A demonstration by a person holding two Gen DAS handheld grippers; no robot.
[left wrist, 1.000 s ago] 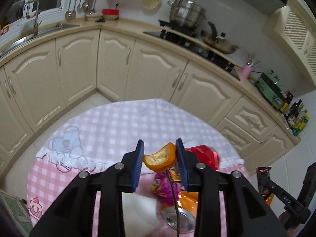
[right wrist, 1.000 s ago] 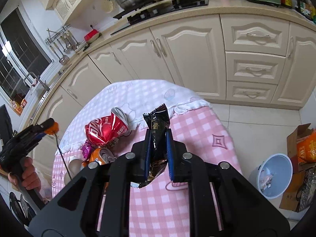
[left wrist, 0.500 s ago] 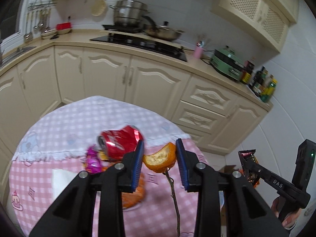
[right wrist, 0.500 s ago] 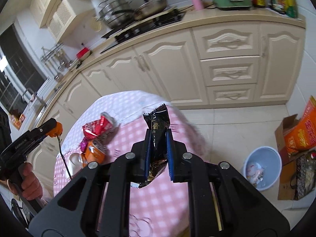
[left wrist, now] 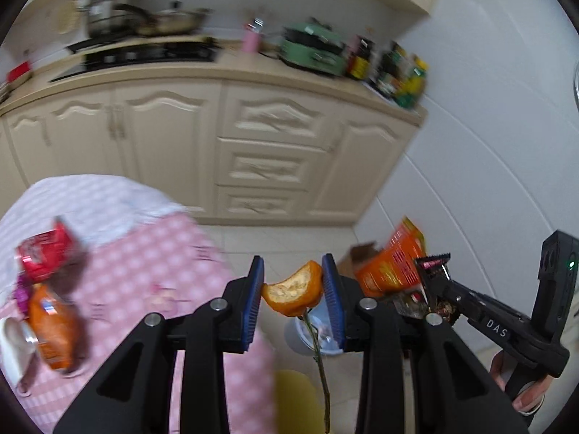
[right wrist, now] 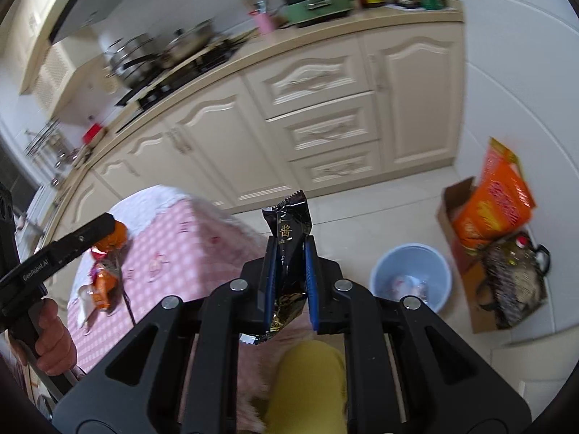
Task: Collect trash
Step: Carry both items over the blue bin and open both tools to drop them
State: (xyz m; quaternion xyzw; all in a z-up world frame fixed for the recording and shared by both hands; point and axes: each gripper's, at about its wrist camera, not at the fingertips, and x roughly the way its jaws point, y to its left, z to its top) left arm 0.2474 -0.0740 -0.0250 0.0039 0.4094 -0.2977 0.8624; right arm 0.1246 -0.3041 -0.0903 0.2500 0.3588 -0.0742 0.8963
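While the left gripper clamps a piece of orange peel between its blue pads, a thin stem hangs down from the peel, passing in front of the pale blue trash bin on the tiled floor below. The right gripper is closed narrowly on a black snack wrapper, whose crimped top sticks up above the fingers while its lower end bulges out beneath them. From the right wrist view, the trash bin stands on the floor just right of the gripper, with some scraps already lying inside it. Beside the bin, against the white wall, sits an open cardboard box holding an orange package and a dark mesh bag.

To the left is the round surface covered by a pink checked cloth, well apart from the bin. More trash lies on it: a crushed red can, an orange can, a purple wrapper and something white at the edge. Both views are blurred. Cream kitchen cabinets run behind, with pots on the stove, a green appliance and bottles on the counter above them. A yellow shape shows below each gripper; I cannot tell what it is.
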